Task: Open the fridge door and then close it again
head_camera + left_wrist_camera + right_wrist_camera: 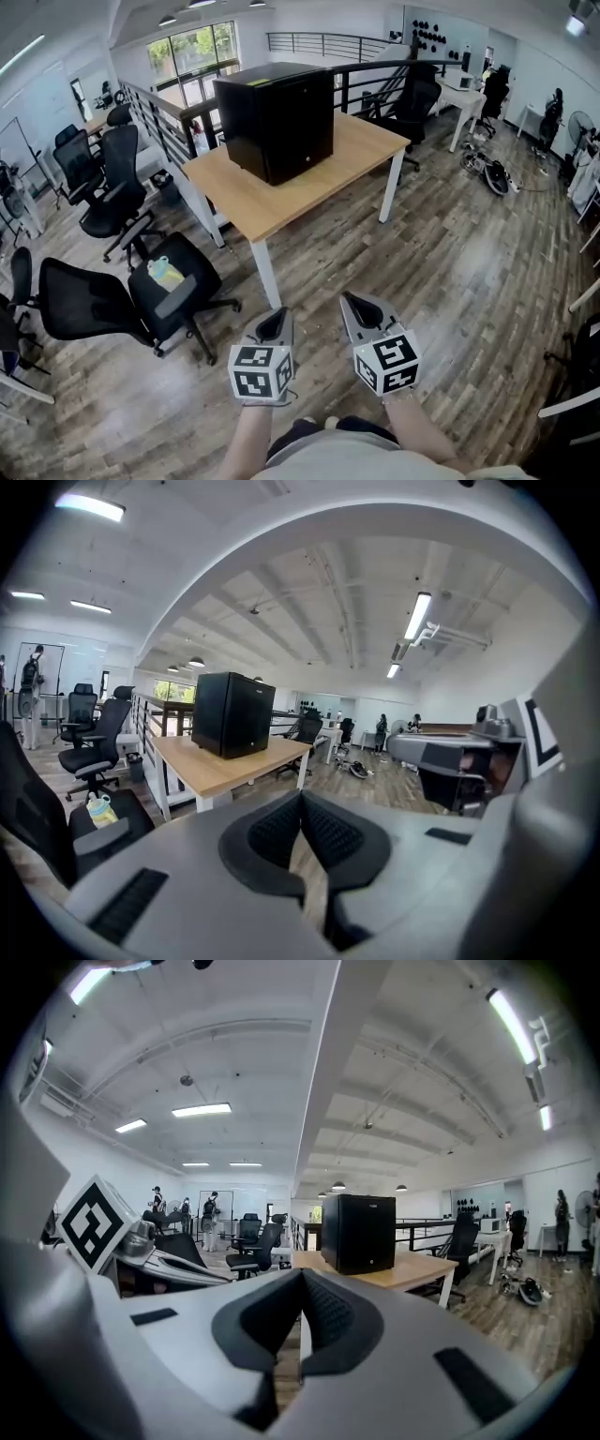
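Fridge [277,117] stands shut on the table [281,202], upper middle of the head view, well apart from both grippers and straight up-frame of them. Left gripper [275,323] and right gripper [362,309], bottom centre, have jaws pressed together on nothing; neither looks clearly nearer

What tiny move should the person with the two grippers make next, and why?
Probably step toward the light wooden table, since the black boxy fridge stands on it, door shut, well out of reach of the left gripper and the right gripper, both shut on nothing.
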